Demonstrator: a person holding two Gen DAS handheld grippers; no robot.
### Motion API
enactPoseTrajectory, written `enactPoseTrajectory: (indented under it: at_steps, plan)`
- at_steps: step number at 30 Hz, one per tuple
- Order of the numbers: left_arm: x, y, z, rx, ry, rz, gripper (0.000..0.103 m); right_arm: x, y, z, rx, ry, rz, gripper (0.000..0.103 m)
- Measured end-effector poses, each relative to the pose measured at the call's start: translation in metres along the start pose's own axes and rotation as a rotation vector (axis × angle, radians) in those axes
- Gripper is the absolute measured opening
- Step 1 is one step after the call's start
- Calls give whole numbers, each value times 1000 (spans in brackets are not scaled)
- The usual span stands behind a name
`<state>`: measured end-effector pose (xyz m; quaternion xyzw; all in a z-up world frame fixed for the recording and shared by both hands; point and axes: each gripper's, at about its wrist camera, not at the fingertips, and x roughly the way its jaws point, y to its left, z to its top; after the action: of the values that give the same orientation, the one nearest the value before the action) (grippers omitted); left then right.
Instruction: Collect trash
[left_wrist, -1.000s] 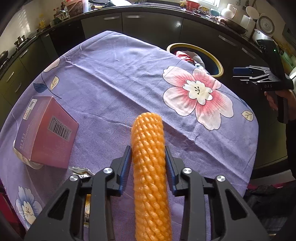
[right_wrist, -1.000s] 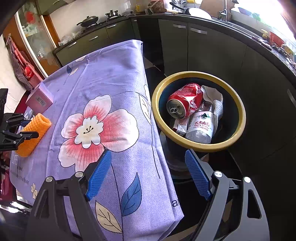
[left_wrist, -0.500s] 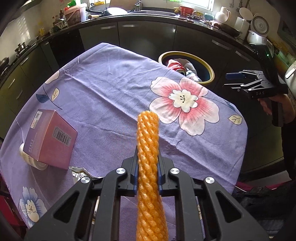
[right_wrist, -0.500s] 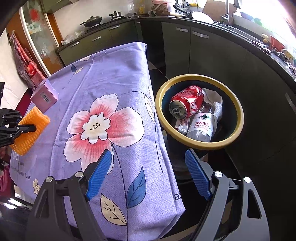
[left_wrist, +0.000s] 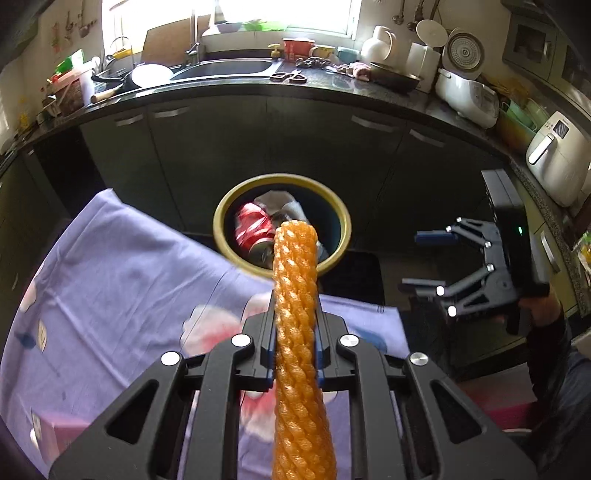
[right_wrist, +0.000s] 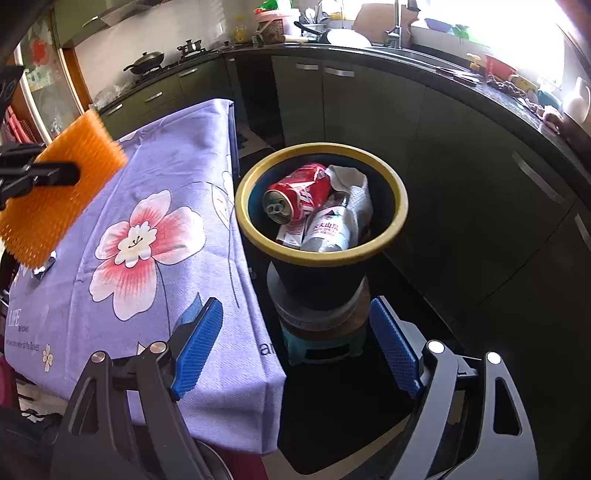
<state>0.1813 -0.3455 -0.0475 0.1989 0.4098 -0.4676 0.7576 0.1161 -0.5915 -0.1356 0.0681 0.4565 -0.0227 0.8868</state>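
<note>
**Orange foam net clamped in left hand-held gripper, bin ahead**

Orange mesh foam sleeve: one piece, squeezed flat between the pads of the left hand-held gripper. It sticks out past the fingertips, and its far end overlaps the bin opening in the left wrist view. From the right wrist view the sleeve sits up off the cloth, over the near-left part of the worktop, well apart from the bin.

Counts:
- Hand-held grippers: two. The left is clamped on the sleeve. The right hand-held gripper has its jaws spread wide with nothing between the blue pads.
- Bin: one, dark with a yellow rim, standing on a small stool just beside the worktop edge.
- In the bin: one red can, one plastic bottle, one white crumpled wrapper or tissue, plus a small carton scrap under the can.
- Worktop: one, covered by a purple floral cloth. One pink box corner shows at the lower left of the left wrist view, blurred.

The right hand-held gripper hangs over the worktop's corner and the stool, beside the bin, held by a hand in a dark sleeve.
</note>
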Motion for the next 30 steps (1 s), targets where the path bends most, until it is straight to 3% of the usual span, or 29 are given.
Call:
enactPoseTrajectory:
  at_steps: [6,11,14,16,20,23,30]
  plan:
    - [85,-6,71,-24,-7,-61,16,-6,-31,-13,56,0,-9,81]
    - [148,1,101,-68,0,-60,20,-4,-50,-22,90,18,-18,81]
    - [167,5,112,-78,-23,-47,41,0,-57,-23,104,30,-19,81]
    - [172,8,118,-92,-47,-23,64,2,-58,-23,105,35,-14,81]
    - [155,14,117,-128,-95,-33,65,4,-54,-22,91,35,4,81]
    - [122,14,107,-120,-159,2,65,6,-51,-22,84,32,17,81]
    - [14,18,44,-181,-280,95,75,16,-27,-16,32,41,57,81]
